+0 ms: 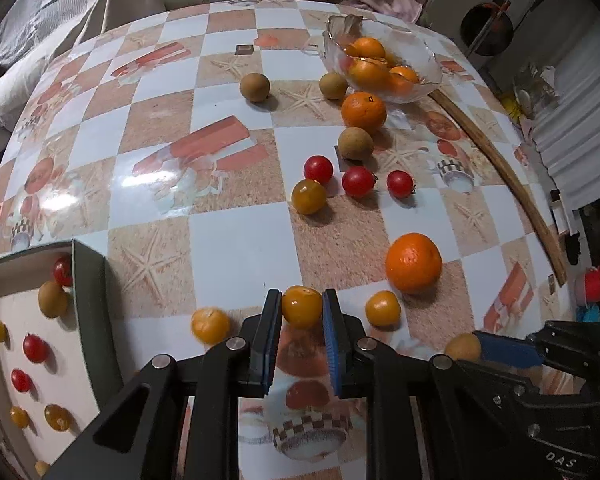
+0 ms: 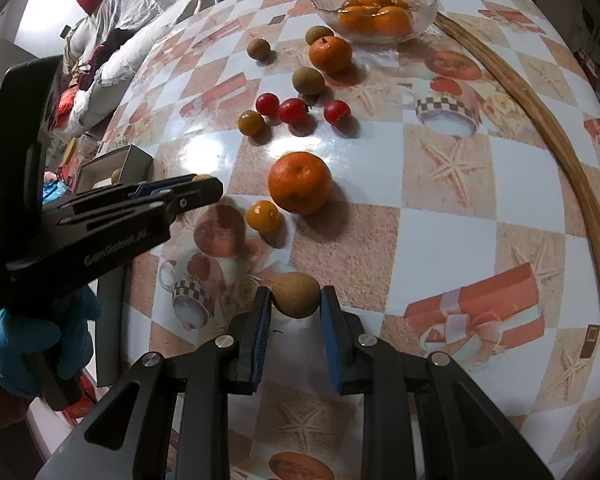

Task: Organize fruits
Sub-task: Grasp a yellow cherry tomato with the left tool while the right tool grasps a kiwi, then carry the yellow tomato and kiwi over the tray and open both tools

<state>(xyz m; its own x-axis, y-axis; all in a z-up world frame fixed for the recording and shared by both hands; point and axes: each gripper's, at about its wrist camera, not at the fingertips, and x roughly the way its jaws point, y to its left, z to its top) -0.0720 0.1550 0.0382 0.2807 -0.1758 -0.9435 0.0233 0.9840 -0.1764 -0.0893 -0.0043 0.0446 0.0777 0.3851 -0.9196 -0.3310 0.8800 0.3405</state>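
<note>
Fruits scattered over the checkered table [image 1: 236, 248], a yellow tomato [image 1: 302, 306] pinched in the left tongs [image 1: 302, 312], a brown longan [image 2: 295, 294] pinched in the right tongs [image 2: 296, 304], oranges in the glass bowl [image 1: 428, 80] beyond, box [image 1: 88, 300] at left.

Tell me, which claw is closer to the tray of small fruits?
Left. The left claw grips a yellow tomato just right of the tray; the right claw sits farther right.
</note>
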